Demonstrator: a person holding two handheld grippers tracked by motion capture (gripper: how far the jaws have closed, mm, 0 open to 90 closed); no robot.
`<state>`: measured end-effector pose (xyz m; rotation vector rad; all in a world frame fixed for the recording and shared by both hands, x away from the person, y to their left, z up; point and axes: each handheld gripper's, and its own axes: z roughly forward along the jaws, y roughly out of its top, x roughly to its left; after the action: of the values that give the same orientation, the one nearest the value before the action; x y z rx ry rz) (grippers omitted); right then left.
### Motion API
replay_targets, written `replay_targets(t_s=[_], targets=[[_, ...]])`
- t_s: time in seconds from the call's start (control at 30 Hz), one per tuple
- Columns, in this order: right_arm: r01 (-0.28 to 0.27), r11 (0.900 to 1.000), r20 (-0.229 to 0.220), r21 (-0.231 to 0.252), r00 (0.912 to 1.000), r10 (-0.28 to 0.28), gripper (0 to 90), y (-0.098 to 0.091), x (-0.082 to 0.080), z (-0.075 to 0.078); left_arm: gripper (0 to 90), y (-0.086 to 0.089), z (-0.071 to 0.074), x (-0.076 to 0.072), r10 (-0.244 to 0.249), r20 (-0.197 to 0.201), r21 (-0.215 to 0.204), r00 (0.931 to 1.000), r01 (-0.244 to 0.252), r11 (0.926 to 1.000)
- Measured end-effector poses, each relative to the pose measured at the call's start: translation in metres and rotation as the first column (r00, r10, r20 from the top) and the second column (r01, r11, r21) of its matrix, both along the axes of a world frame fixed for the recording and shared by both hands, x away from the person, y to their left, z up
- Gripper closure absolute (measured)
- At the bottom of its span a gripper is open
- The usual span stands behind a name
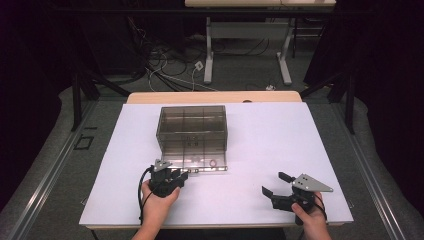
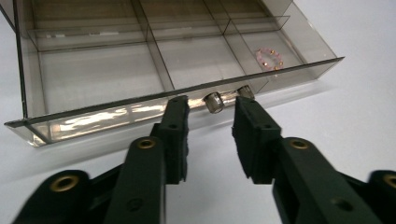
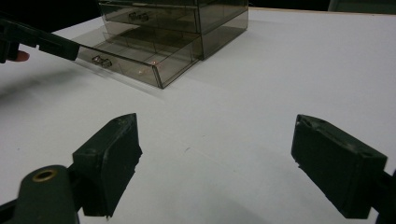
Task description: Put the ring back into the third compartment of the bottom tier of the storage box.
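Looking half done: bottom drawer already out, left claw narrowly flanking its knob, right claw wide, idle.

So there's a smoky see-through plastic drawer box sitting on the white table, a bit left of center. Its bottom drawer is pulled out toward the person, and it's split into compartments by thin dividers. A little pink bead ring lies flat in the right-hand front compartment; the others look bare. The drawer front has a small silvery knob in the middle.
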<state>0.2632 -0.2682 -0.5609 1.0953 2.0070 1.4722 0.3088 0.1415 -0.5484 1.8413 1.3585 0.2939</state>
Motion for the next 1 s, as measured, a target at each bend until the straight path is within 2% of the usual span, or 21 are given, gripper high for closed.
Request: replay_targets(t_s=[0.13,0.33,0.53,1.0], targets=[[-0.003,1.0,0.0,-0.003,1.0,0.003,14.9,0.0,0.0,0.0,75.1,0.0,-0.001,0.002,-0.006,-0.02,-0.004,0.9998,0.006,1.0],[-0.003,1.0,-0.001,-0.004,1.0,0.003,14.8,0.0,0.0,0.0,84.0,-0.003,-0.004,0.005,-0.004,-0.033,0.012,0.9994,0.004,0.9999],[-0.004,1.0,-0.001,-0.003,1.0,0.004,14.8,0.0,0.0,0.0,90.0,-0.006,-0.006,0.009,0.001,-0.044,0.017,0.999,0.0,0.9999],[-0.004,1.0,0.001,-0.003,1.0,0.004,14.8,0.0,0.0,0.0,90.0,-0.008,-0.009,0.013,0.012,-0.054,0.018,0.9985,-0.011,0.9998]])
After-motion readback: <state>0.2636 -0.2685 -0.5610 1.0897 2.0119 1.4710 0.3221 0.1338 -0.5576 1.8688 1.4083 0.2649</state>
